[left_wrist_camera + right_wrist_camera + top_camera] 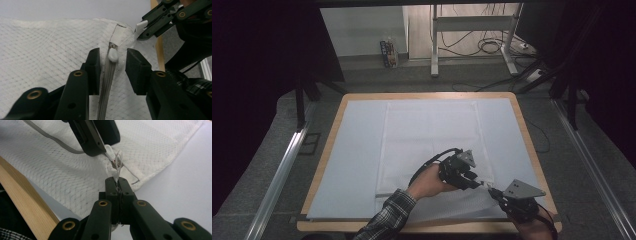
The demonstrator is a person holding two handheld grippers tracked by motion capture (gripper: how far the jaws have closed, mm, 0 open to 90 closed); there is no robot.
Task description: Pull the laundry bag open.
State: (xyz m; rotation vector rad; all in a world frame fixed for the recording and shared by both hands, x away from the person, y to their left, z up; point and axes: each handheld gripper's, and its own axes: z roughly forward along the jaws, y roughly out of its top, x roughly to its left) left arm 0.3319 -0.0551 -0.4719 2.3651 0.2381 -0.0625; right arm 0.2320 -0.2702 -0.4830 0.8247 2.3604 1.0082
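The surface [328, 150] was a wooden board with rounded corners, filling the middle of the high view, its pale wood rim showing on every side. A white sheet [352, 150] covered almost all of it. On the sheet lay a white mesh bag [427, 135], spread flat from the upper middle down to the lower right, where its zipper [106, 85] ran along it.

The far half of the surface [362, 130] lies open, with only the flat mesh bag [432, 135] spread on it. Near the front right corner it's crowded: the left gripper [476, 183] and right gripper [493, 191] sit tip to tip over the zipper [106, 82], with little room between them.
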